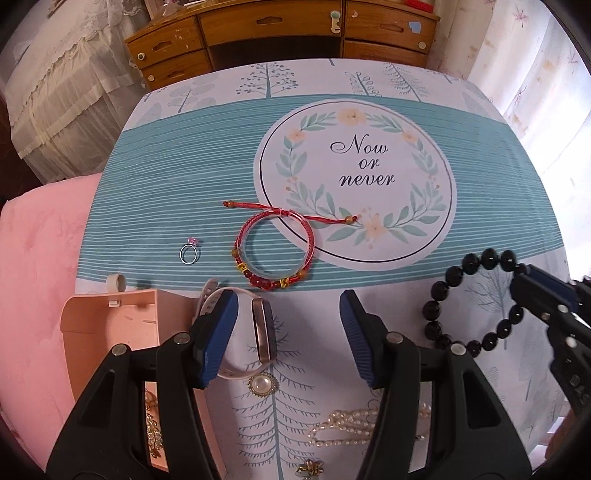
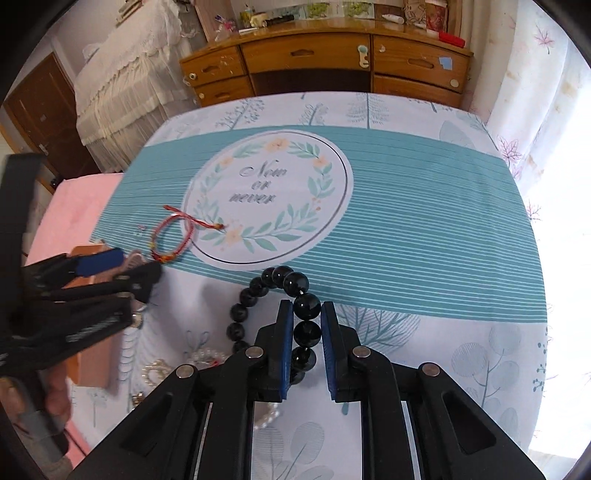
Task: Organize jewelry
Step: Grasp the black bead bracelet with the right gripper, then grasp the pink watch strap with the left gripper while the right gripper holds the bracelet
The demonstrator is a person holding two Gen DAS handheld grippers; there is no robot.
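My right gripper (image 2: 306, 314) is shut on a black bead bracelet (image 2: 258, 295), which also shows in the left wrist view (image 1: 454, 275). My left gripper (image 1: 288, 317) is open over a white smart band (image 1: 264, 332). A red cord bracelet (image 1: 275, 251), a small ring (image 1: 189, 253), a pearl brooch (image 1: 262, 384) and a pearl strand (image 1: 347, 424) lie on the tablecloth (image 1: 480, 221). A pink jewelry box (image 1: 110, 332) stands open at the left, with gold pieces inside.
A wooden dresser (image 1: 280, 33) stands beyond the table's far edge. A pink cushion (image 1: 37, 277) lies left of the table. A lace-covered bed (image 2: 122, 85) is at the far left. Curtains hang at the right.
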